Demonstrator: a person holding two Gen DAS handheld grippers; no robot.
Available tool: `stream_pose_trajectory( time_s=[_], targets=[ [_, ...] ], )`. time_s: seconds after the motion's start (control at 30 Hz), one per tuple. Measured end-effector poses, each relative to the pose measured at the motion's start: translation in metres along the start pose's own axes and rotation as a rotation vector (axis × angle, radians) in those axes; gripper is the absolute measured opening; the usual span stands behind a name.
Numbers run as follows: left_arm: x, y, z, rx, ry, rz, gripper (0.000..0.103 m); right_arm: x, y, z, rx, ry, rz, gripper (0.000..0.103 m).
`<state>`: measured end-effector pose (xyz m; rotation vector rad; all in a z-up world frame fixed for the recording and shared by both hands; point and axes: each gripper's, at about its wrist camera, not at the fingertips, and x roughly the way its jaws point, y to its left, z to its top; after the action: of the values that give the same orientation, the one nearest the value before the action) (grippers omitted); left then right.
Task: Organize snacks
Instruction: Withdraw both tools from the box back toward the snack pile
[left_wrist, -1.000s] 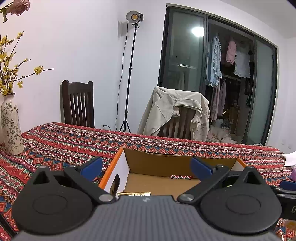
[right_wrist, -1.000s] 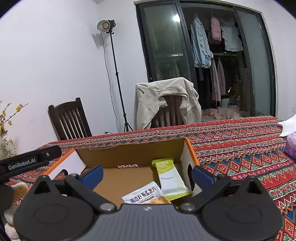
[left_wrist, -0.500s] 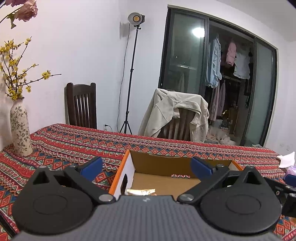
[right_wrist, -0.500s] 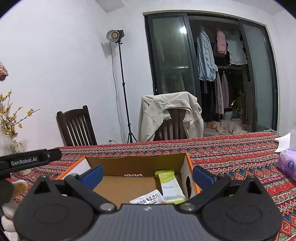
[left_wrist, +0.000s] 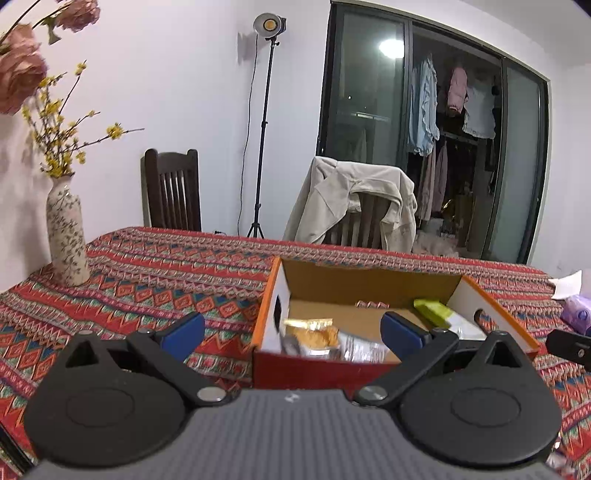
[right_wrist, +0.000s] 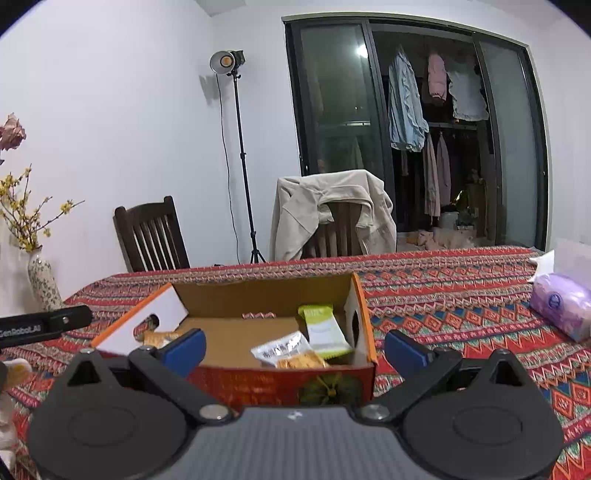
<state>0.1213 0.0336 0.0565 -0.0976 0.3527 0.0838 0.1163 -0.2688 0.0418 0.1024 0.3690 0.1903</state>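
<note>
While we hold both tongs level above the patterned surface (left_wrist: 155, 280), the open cardboard box (left_wrist: 369, 286) sits straight ahead of them on the cloth. Our left tongs (left_wrist: 291, 330) stand with the blue pads wide apart and nothing between them; the left pad hangs over the cloth and the right pad lines up over the box's interior. Our right tongs (right_wrist: 295, 347) are spread just as wide and hold nothing, framing the box's near red wall (right_wrist: 258, 384).

Inside the box lie the snacks: a green packet (right_wrist: 325, 328) leaning along the right wall, a white cracker packet (right_wrist: 282, 347) just beside it toward the front, and an orange-printed packet (right_wrist: 303, 363) touching the front wall. From the left view we see a gold-edged packet (left_wrist: 310, 334) at the box's left front corner.

A purple tissue pack (right_wrist: 561, 304) rests on the surface well to the right of the box, and a floral vase (left_wrist: 66, 240) with yellow sprigs stands at the far left. Behind the surface a chair carries a beige jacket (right_wrist: 332, 210).
</note>
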Motion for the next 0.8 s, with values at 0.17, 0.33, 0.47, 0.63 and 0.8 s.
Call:
stream_pose_trajectory(
  time_s=[0.17,0.33,0.47,0.63,0.8],
  targets=[
    [-0.015,0.010,-0.015,0.001,0.008,-0.003,0.103,-0.014,-0.003,-0.016,0.000,0.023,-0.006,0.103],
    [-0.029,0.017,-0.030,0.008,0.010,-0.007,0.103,-0.026,-0.007,-0.030,0.007,0.041,-0.009,0.103],
    [-0.037,0.025,-0.042,0.002,0.011,-0.011,0.103,-0.034,-0.011,-0.043,0.006,0.062,-0.014,0.103],
    [-0.037,0.033,-0.053,-0.030,0.036,-0.014,0.103,-0.035,-0.015,-0.052,0.012,0.090,-0.016,0.103],
    [-0.038,0.036,-0.053,-0.035,0.033,-0.011,0.103,-0.038,-0.014,-0.056,0.011,0.089,-0.015,0.103]
  ],
)
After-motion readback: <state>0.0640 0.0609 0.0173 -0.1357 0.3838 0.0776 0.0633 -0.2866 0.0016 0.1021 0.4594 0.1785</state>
